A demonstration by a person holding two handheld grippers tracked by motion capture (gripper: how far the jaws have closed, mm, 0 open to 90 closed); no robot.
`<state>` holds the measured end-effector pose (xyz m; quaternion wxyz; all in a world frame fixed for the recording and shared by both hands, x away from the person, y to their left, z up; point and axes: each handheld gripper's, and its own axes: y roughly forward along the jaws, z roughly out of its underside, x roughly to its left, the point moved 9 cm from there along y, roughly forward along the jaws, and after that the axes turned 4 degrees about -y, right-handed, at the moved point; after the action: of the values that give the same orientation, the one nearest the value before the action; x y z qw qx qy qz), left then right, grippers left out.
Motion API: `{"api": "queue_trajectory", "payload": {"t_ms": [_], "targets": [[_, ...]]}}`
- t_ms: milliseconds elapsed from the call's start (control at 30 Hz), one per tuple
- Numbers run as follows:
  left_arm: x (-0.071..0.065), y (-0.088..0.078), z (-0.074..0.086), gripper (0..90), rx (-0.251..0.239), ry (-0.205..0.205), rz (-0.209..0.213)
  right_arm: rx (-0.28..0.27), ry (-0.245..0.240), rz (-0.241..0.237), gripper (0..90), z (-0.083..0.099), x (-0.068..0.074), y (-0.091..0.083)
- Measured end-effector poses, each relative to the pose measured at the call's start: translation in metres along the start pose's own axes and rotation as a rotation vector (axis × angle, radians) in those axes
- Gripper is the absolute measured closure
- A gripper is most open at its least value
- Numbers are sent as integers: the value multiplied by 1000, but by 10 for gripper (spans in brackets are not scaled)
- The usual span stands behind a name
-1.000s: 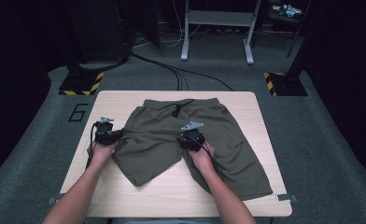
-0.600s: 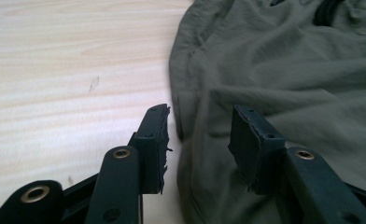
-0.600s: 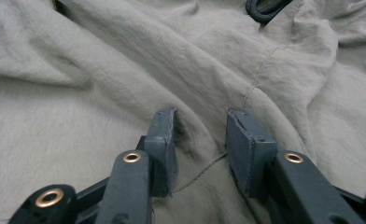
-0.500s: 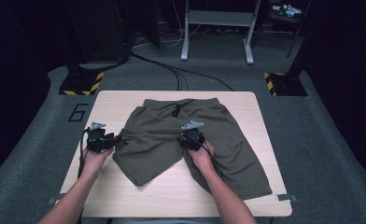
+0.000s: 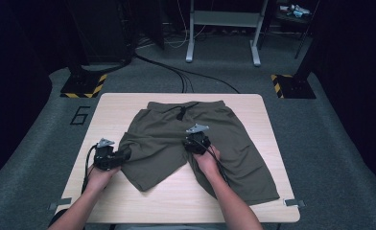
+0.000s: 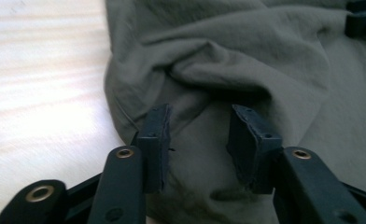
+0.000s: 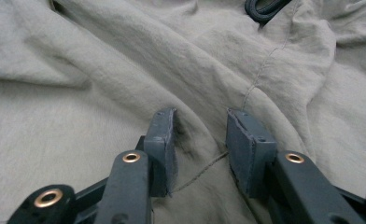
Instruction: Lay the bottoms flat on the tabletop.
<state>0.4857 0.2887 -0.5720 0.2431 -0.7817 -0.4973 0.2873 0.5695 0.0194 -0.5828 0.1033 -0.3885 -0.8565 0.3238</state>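
Between the left gripper's (image 6: 197, 140) parted, just-opened jaws, the shorts' (image 5: 176, 143) hem edge; bare surface (image 6: 41, 93) leftward; right gripper (image 7: 200, 144) parted over fabric.

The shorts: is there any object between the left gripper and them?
No. In the left gripper view the left gripper has its jaws apart with the fabric of the olive shorts lying directly between and behind them. Its jaws have just been opening. In the high view it sits at the outer edge of the shorts' leg on the table.
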Motion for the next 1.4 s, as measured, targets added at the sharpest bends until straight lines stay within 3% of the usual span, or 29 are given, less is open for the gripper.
{"api": "queue_trajectory", "payload": {"t_ms": [133,233,333,367,400,433,500,567,733,833,900,933,1000,1033,1100,1200,1233,1367,1400], "targets": [[-4,1,9,537,20,20,1,0,2,3,608,0,-1,0],[-5,-2,14,539,49,38,-23,-2,5,1,603,0,-1,0],[-7,-9,21,713,74,-21,-7,-1,4,1,604,0,-1,0],[-7,-9,21,771,74,-21,-7,-1,4,1,604,0,-1,0],[-9,-11,23,771,85,-32,8,-1,5,1,604,0,-1,0],[-10,-16,24,830,84,-36,14,-2,5,1,604,0,-1,0],[-12,-18,23,846,69,-51,16,-1,5,1,604,0,-1,0],[-13,-30,18,853,9,-39,6,-1,5,0,604,0,-1,0],[-13,-41,22,853,6,-61,16,-1,2,2,604,0,-1,0],[-20,-45,29,838,25,-67,33,0,4,-3,604,0,-1,0],[-15,-46,27,735,12,-37,0,0,3,-3,603,0,-1,0],[-7,-45,23,642,-7,-57,-16,-1,3,-2,603,0,-1,0],[-3,-44,20,630,-21,-68,-19,-1,3,-1,604,0,-1,0],[-1,-43,18,576,-25,-74,-20,1,4,1,604,0,-1,0],[3,-36,13,559,-44,-67,-43,1,3,2,603,0,-1,0],[7,-18,6,497,-17,-36,-83,1,1,8,603,0,-1,0],[6,-14,5,525,-10,-32,-80,3,8,7,602,0,0,0],[6,-15,7,834,30,-33,-85,1,7,5,594,1,0,-2],[4,-18,8,834,33,-75,-64,2,-4,2,587,2,-1,-3]]}}
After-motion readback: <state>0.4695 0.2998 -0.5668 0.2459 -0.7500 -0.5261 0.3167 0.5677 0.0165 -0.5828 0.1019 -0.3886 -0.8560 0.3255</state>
